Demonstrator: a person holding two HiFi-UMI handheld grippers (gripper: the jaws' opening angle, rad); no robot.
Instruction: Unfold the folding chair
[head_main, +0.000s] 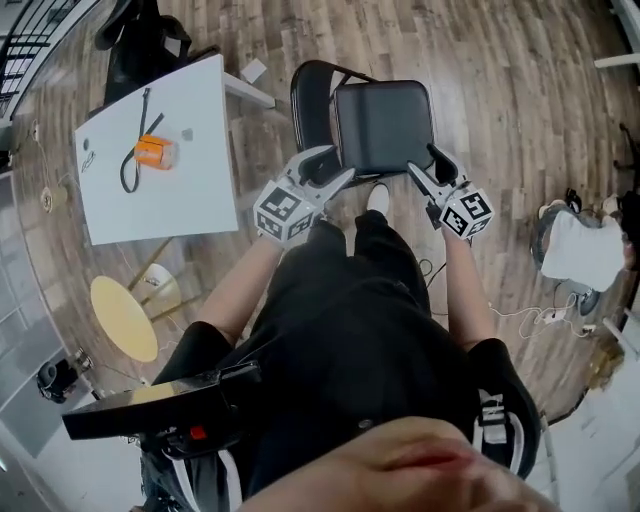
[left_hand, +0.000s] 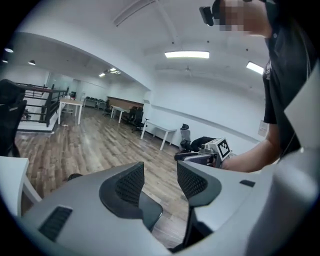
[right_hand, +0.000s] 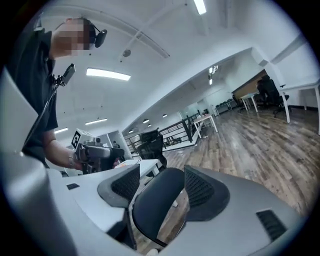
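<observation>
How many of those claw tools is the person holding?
2. The left gripper is by the near left corner of the chair seat, the right gripper by its near right corner. No others show.

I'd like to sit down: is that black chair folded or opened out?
Opened out: the chair shows its seat flat, facing up, backrest standing behind.

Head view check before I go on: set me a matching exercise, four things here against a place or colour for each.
1 chair seat
2 round stool
3 orange object
4 left gripper

A yellow
B by the seat's near left corner
C black, facing up
D on the white table

Pairs: 1-C, 2-A, 3-D, 4-B.
</observation>
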